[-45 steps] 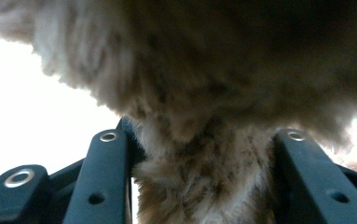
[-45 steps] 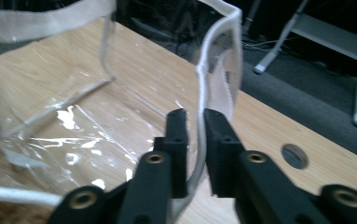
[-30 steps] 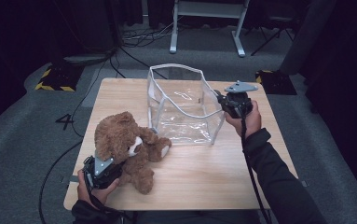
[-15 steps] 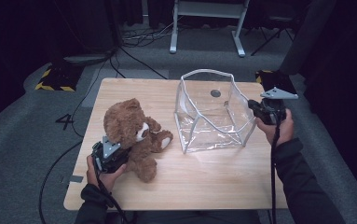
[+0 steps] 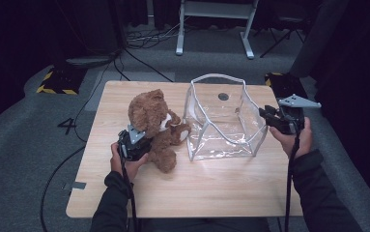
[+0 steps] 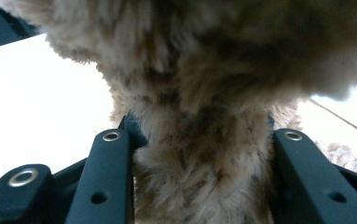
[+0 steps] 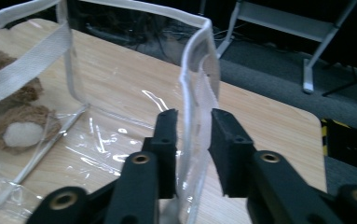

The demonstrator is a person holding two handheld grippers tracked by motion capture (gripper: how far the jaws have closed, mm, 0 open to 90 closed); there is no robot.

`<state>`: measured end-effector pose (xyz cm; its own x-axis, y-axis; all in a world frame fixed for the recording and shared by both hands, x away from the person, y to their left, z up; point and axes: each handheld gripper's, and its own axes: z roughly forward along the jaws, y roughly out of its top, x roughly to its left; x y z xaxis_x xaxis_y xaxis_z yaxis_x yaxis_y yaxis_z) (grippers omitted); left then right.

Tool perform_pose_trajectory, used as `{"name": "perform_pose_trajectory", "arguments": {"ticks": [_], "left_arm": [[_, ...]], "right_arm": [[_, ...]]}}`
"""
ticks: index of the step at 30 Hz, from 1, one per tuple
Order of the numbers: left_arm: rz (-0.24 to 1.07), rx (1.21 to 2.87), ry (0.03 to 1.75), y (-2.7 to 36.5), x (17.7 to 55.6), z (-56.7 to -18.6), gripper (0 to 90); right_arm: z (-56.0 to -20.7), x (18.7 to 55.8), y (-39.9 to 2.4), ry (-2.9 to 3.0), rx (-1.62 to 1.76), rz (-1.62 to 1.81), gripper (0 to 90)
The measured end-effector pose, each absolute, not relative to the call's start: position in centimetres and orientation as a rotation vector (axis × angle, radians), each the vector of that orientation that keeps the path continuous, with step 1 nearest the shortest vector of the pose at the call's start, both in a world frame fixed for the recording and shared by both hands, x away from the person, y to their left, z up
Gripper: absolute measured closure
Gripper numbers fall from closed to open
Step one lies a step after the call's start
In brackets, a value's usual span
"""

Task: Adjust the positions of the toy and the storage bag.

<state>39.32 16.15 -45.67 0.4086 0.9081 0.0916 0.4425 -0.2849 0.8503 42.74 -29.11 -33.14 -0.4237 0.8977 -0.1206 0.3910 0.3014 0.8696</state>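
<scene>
A brown teddy bear (image 5: 153,113) sits upright on the wooden table (image 5: 221,193), left of a clear plastic bag (image 5: 216,77) with white trim that stands open-topped. My left gripper (image 5: 140,139) is shut on the teddy bear's body from behind, and its fur (image 6: 204,93) bulges between the jaws of the left gripper (image 6: 197,135). My right gripper (image 5: 265,115) is at the bag's right wall. Its jaws have just been opening, and in the right gripper view the right gripper (image 7: 192,121) has the bag's white-edged wall (image 7: 199,70) loose between the jaws. The bear (image 7: 13,112) shows through the plastic.
A round cable hole (image 5: 223,96) in the tabletop shows through the bag. On the floor behind are a white metal stand (image 5: 211,29), cables (image 5: 139,53) and a yellow-and-black striped block (image 5: 57,82). The table's right edge is close to my right hand.
Both hands moved right: the bag slid right with the right gripper and the bear followed with the left. The right jaws have parted from the bag's wall.
</scene>
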Motion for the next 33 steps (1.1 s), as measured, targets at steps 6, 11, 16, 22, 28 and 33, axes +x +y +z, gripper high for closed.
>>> {"name": "perform_pose_trajectory", "arguments": {"ticks": [6, 11, 16, 22, 28, 33], "left_arm": [[0.744, 1.882, 1.149, 16.3, 39.2, -45.6, 58.3], [0.747, 1.870, 1.154, 16.5, 39.4, -45.6, 58.5], [0.760, 1.853, 1.163, 16.1, 40.5, -45.7, 58.6], [0.761, 1.831, 1.173, 15.5, 42.3, -45.8, 58.5], [0.795, 1.847, 1.151, 14.8, 43.2, -46.0, 57.0], [0.788, 1.835, 1.160, 14.8, 43.3, -46.1, 54.7]], "right_arm": [[-33.0, 42.6, -30.8, 1.944, 1.196, 1.095, 49.2], [-32.6, 42.1, -32.1, 1.919, 1.174, 1.138, 41.5], [-32.1, 41.3, -33.7, 1.886, 1.184, 1.156, 41.4], [-32.7, 40.9, -36.0, 1.862, 1.237, 1.166, 37.3], [-35.0, 40.3, -37.9, 1.934, 1.246, 1.165, 30.8], [-40.0, 40.1, -37.7, 2.094, 1.171, 1.071, 27.7]]}}
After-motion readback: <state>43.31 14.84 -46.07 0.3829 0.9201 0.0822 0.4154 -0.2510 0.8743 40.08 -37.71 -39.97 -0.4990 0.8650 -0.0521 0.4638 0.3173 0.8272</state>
